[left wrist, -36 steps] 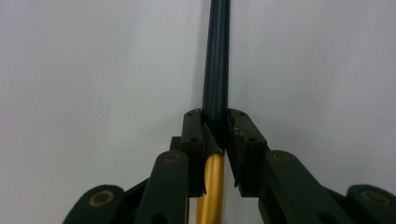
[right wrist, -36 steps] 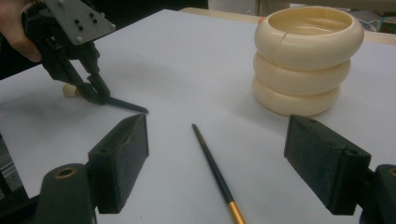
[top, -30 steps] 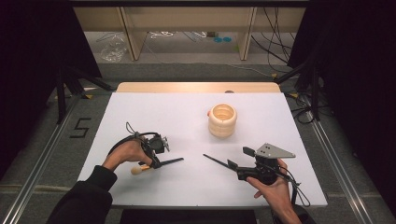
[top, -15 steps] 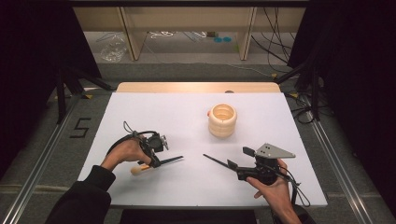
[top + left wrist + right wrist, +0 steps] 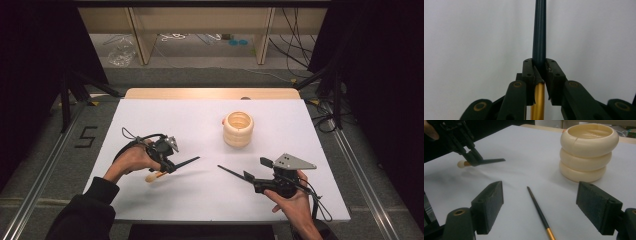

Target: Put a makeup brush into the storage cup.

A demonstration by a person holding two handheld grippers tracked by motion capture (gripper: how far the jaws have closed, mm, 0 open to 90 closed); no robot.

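On the white table (image 5: 150, 115), our left gripper (image 5: 539, 75) held one dark stick (image 5: 539, 30) tight, tip out, maybe to drop it into the ringed cup (image 5: 238, 129). Our right gripper (image 5: 540, 206) sat wide open around another stick (image 5: 537, 206) lying flat, ready to pinch it.

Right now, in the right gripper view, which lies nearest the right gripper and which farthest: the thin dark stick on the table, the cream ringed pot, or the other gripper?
1. The thin dark stick, on the table between the open jaws.
2. The cream ringed pot, farther back at the view's right.
3. The left gripper, far back at the view's left, clamped on a second stick.
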